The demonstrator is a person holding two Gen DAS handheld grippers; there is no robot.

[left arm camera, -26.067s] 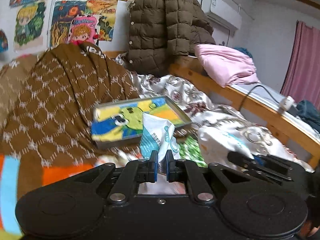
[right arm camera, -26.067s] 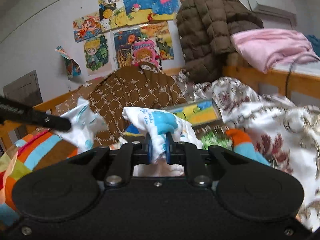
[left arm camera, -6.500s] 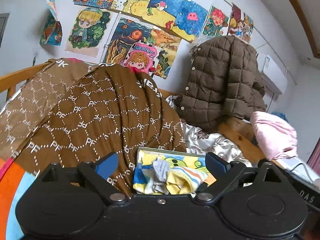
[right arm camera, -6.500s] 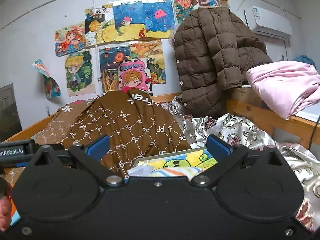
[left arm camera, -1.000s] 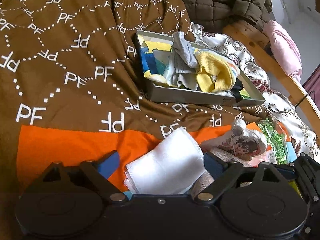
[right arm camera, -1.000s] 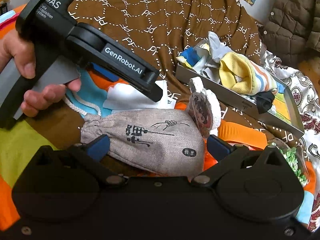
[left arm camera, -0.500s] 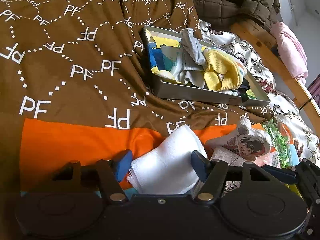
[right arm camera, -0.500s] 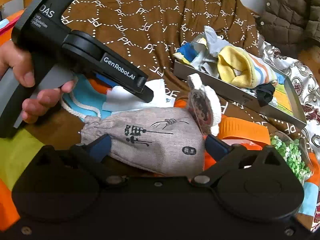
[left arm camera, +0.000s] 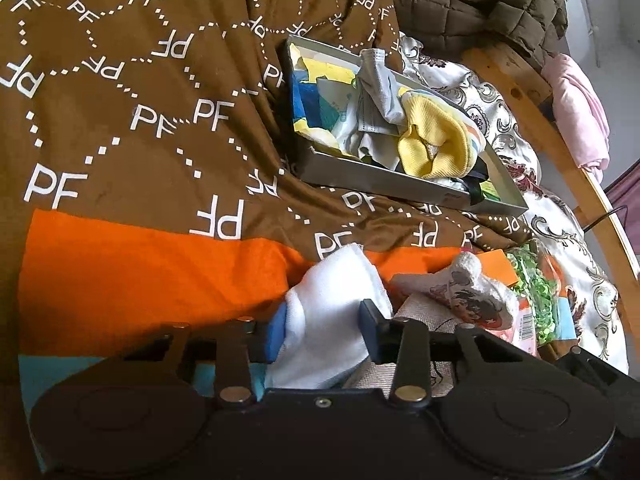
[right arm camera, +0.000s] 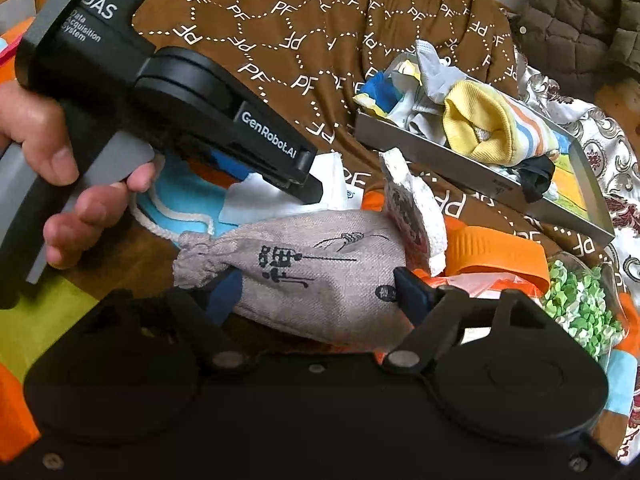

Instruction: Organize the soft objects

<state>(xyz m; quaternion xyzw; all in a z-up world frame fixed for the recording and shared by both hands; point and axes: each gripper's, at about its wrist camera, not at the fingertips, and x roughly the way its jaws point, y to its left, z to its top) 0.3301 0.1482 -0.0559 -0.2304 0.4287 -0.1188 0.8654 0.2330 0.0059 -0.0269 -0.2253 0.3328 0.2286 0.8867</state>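
bedspread: "PF" | left tongs casing: "GenRobot.AI", "DAS"

Pretty cramped down front: the white cloth, the grey pouch and the little cartoon pillow are all bunched together and touching, with the left tool and right tool side by side over them, so there's no gap to slip between. The tray is already heaped with a yellow sock and grey cloth, only its near-left corner and far-right end show bare floor. The open room is the brown blanket left of the tray and the orange band below it; on the right a bag of green bits and an orange strap crowd the path.
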